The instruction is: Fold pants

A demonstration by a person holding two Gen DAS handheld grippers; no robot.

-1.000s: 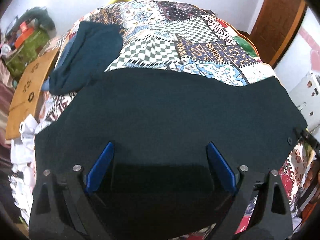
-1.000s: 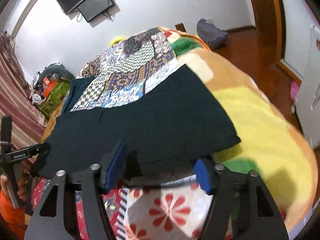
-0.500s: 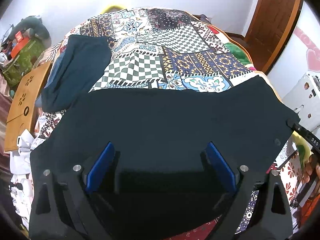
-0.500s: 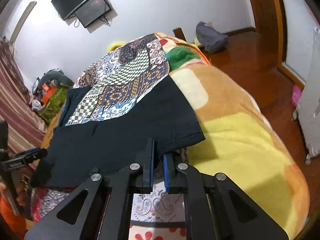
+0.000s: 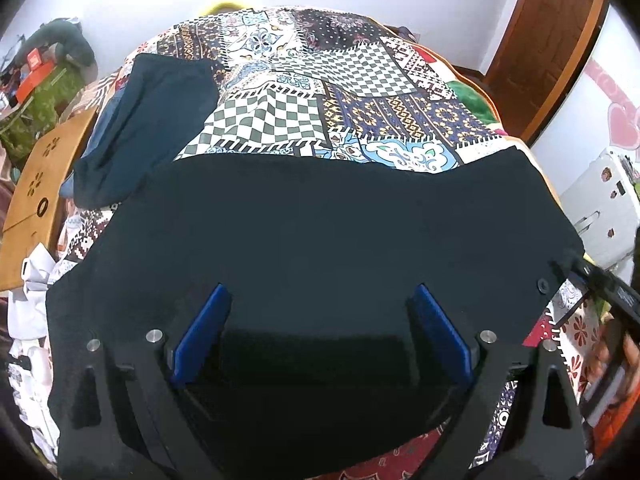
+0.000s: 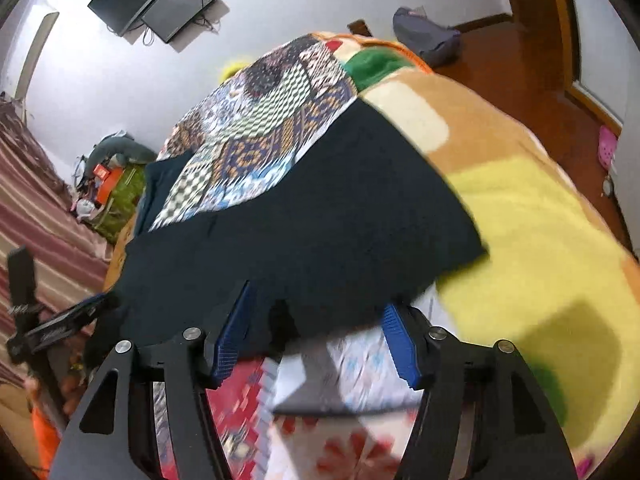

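Dark pants lie spread flat across the near part of a patchwork-quilted bed. The left gripper hovers over them, blue fingers spread, holding nothing. The right gripper is at the pants' near edge, its jaws opening, the hem between them but not pinched.

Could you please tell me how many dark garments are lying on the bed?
2: black pants spread across the near edge, and a navy garment at the far left; others may be hidden.
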